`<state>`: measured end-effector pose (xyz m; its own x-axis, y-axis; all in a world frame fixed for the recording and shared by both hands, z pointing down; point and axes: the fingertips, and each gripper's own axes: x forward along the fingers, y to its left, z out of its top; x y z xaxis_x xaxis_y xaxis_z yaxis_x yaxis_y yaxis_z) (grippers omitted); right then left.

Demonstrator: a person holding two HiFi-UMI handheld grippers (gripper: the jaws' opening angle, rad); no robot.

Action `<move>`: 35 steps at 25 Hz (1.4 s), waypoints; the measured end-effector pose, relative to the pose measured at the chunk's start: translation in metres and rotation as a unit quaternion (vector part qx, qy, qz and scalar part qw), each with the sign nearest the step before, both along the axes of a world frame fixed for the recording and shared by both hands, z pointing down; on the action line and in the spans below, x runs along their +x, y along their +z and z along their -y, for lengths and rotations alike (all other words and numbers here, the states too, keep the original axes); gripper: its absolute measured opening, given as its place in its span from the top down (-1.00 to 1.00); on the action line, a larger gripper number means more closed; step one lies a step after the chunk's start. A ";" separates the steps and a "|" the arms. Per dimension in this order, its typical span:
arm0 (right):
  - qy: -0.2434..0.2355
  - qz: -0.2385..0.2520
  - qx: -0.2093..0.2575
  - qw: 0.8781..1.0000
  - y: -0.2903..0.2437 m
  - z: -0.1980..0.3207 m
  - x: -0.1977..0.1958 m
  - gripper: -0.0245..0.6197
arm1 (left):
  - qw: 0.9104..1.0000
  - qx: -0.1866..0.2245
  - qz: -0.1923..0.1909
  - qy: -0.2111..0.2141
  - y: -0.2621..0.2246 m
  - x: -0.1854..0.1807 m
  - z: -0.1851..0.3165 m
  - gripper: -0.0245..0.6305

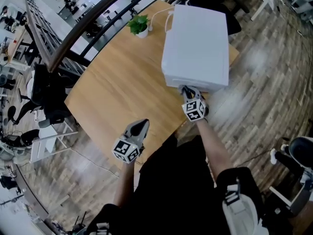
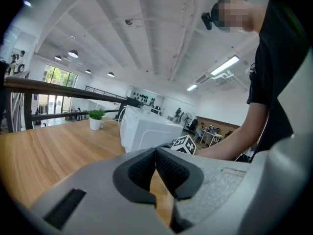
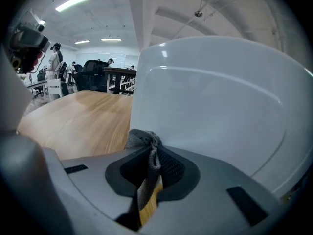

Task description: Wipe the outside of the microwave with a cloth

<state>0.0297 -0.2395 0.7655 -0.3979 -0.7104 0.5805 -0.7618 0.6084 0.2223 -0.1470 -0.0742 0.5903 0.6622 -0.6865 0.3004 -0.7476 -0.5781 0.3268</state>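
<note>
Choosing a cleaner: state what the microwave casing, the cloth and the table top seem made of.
Microwave: white painted metal or plastic, smooth and semi-gloss; soft highlights show on its face.
Cloth: grey woven or knitted fabric, matte; a mesh texture shows where it bunches.
Table: light wood or wood-look laminate, satin; straight grain lines, which of the two is unclear.

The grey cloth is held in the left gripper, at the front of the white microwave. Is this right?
No. The right gripper holds the grey cloth, at the front of the white microwave; the right gripper view shows it pinched between the jaws.
</note>
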 end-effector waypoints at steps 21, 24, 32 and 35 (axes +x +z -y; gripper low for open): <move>0.112 -0.002 -0.011 0.994 -0.008 -0.018 0.133 0.81 | 0.998 0.003 -0.003 0.064 -0.008 0.066 0.004 0.92; 0.118 -0.005 -0.008 0.993 -0.006 -0.020 0.146 0.81 | 0.998 0.004 -0.002 0.068 -0.009 0.072 0.004 0.92; 0.136 -0.010 -0.014 0.991 -0.005 -0.025 0.176 0.81 | 0.997 0.003 0.002 0.073 -0.011 0.084 0.002 0.92; 0.146 -0.009 -0.010 0.989 -0.006 -0.027 0.184 0.81 | 0.997 0.003 0.003 0.075 -0.009 0.088 0.001 0.92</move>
